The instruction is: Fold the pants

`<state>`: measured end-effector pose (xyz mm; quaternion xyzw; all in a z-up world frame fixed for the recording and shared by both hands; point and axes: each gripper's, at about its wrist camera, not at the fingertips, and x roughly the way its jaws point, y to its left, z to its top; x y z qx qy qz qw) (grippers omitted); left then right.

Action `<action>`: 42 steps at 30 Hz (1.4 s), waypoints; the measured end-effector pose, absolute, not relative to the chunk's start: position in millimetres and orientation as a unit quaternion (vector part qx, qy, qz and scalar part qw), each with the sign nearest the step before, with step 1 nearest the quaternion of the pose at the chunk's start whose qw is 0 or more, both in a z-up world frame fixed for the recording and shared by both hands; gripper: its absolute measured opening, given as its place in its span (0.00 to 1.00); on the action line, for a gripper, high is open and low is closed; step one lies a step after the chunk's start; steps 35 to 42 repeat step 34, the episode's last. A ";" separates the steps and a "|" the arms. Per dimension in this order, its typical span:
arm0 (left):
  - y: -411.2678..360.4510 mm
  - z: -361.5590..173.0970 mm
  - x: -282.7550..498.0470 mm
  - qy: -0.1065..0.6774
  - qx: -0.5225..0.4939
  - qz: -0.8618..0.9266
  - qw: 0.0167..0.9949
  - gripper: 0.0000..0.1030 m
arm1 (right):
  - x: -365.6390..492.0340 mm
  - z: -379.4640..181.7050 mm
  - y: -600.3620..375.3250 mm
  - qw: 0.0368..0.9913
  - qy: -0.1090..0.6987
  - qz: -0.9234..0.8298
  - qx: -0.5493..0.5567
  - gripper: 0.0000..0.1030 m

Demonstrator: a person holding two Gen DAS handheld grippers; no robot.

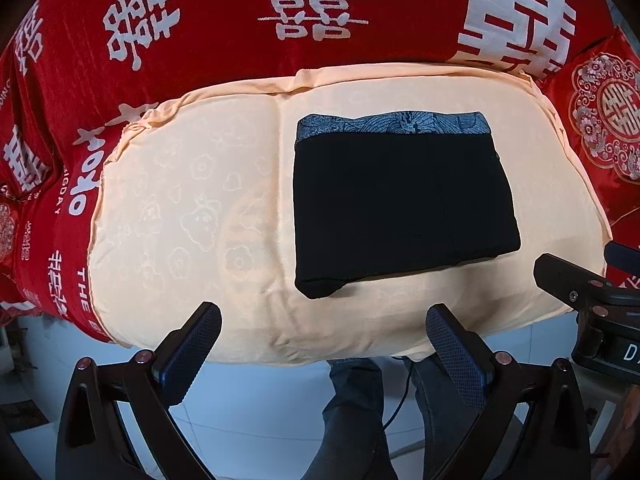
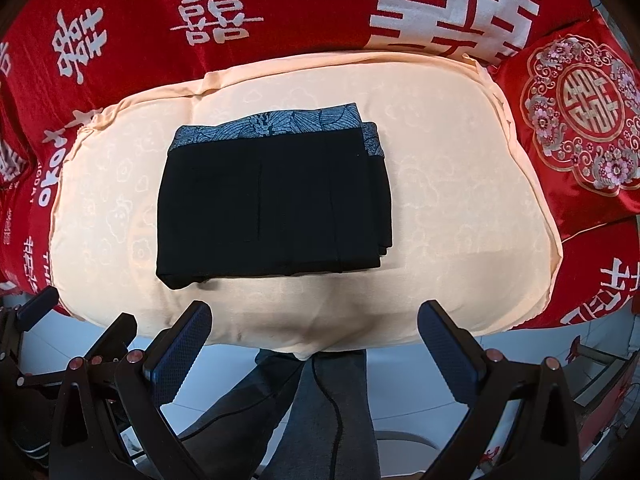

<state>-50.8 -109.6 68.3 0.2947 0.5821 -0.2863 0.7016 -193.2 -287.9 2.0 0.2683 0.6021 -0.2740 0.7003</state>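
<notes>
The black pants (image 1: 400,204) lie folded into a flat rectangle on a peach cushion (image 1: 192,184), with the blue patterned waistband (image 1: 392,122) along the far edge. They also show in the right wrist view (image 2: 272,204) on the same cushion (image 2: 460,200). My left gripper (image 1: 324,320) is open and empty, held back over the cushion's near edge, apart from the pants. My right gripper (image 2: 316,320) is open and empty, also at the near edge. Part of the right gripper shows at the right of the left wrist view (image 1: 576,288).
A red bedspread with white characters (image 1: 280,32) lies behind the cushion. A red embroidered pillow (image 2: 580,120) sits at the right. The person's legs (image 2: 320,408) and a black cable (image 2: 332,400) are below, over a pale floor.
</notes>
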 end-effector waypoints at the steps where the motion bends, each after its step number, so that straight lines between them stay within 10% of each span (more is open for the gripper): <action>1: -109.3 68.4 -50.7 0.582 0.294 -0.286 0.702 1.00 | -193.2 2.0 -287.7 0.700 0.602 -0.274 0.268 1.00; 42: -111.1 70.4 -47.7 0.571 0.298 -0.290 0.708 1.00 | -186.0 0.3 -286.2 0.702 0.609 -0.266 0.256 1.00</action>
